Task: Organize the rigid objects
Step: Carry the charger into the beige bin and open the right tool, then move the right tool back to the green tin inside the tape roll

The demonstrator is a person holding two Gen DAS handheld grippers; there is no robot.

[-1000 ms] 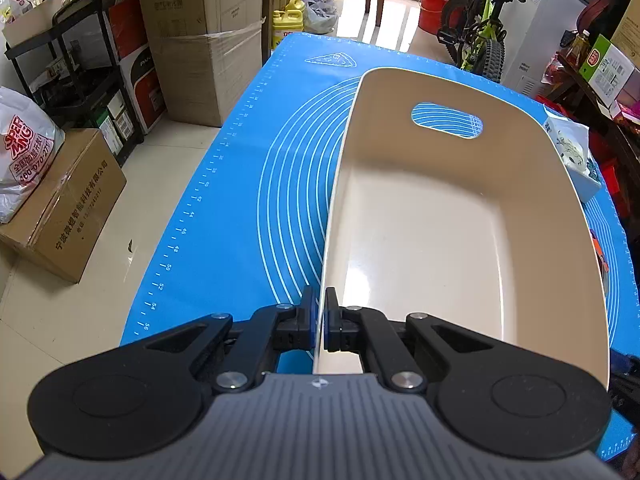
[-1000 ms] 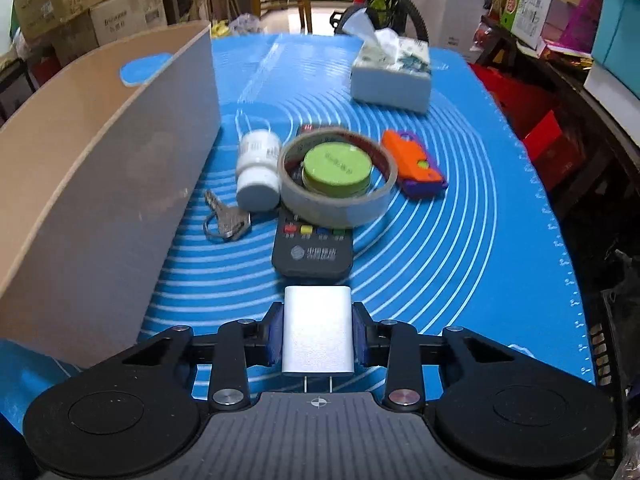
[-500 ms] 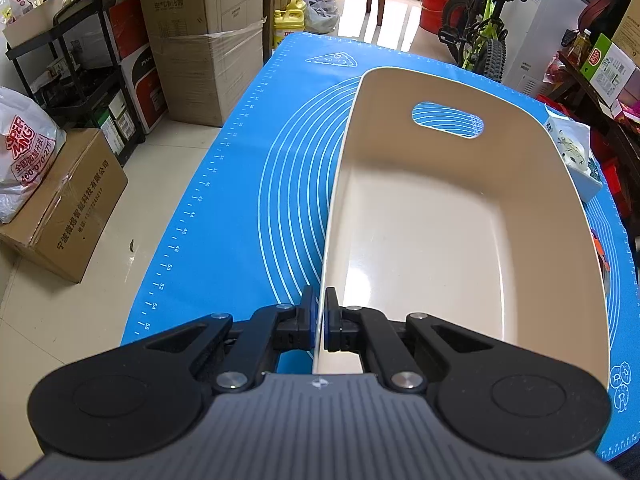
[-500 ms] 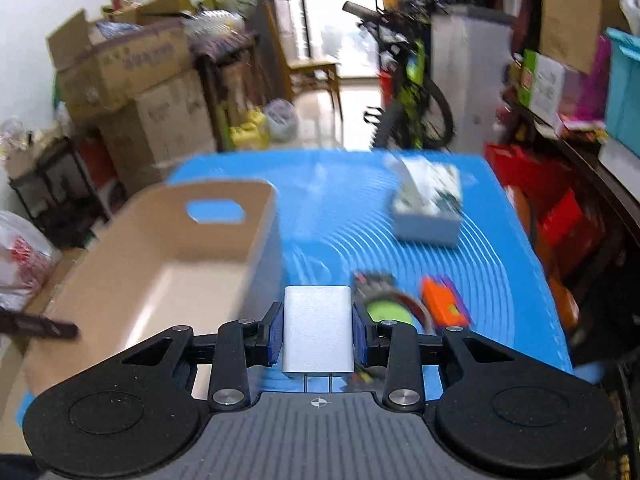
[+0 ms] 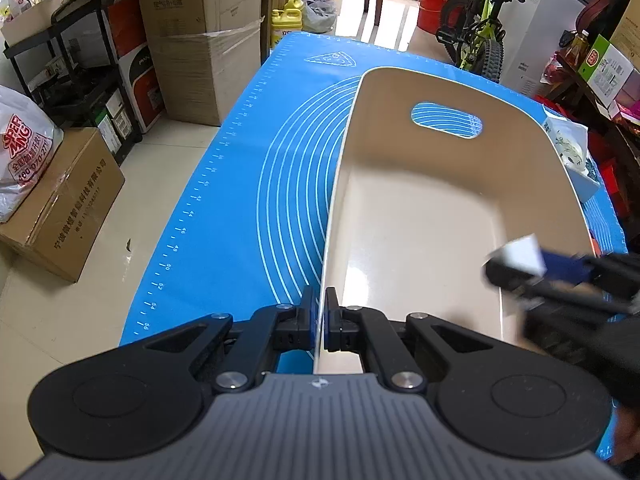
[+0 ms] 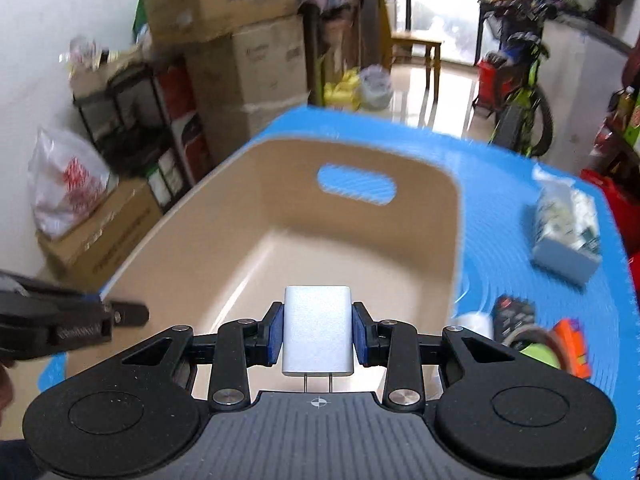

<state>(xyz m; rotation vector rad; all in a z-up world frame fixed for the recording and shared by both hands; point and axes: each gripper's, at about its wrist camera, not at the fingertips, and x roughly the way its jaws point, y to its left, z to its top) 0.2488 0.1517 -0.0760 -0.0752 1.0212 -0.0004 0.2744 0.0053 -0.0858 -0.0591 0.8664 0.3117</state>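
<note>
Both of my grippers are busy: my left gripper (image 5: 320, 322) pinches the near wall of the beige bin (image 5: 420, 216) on the blue mat (image 5: 256, 184), while my right gripper (image 6: 318, 330) clamps the white charger (image 6: 318, 330) above the bin's open inside

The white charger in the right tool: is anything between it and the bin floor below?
No. In the right wrist view the white charger hangs over the beige bin; the floor there is bare.
</note>
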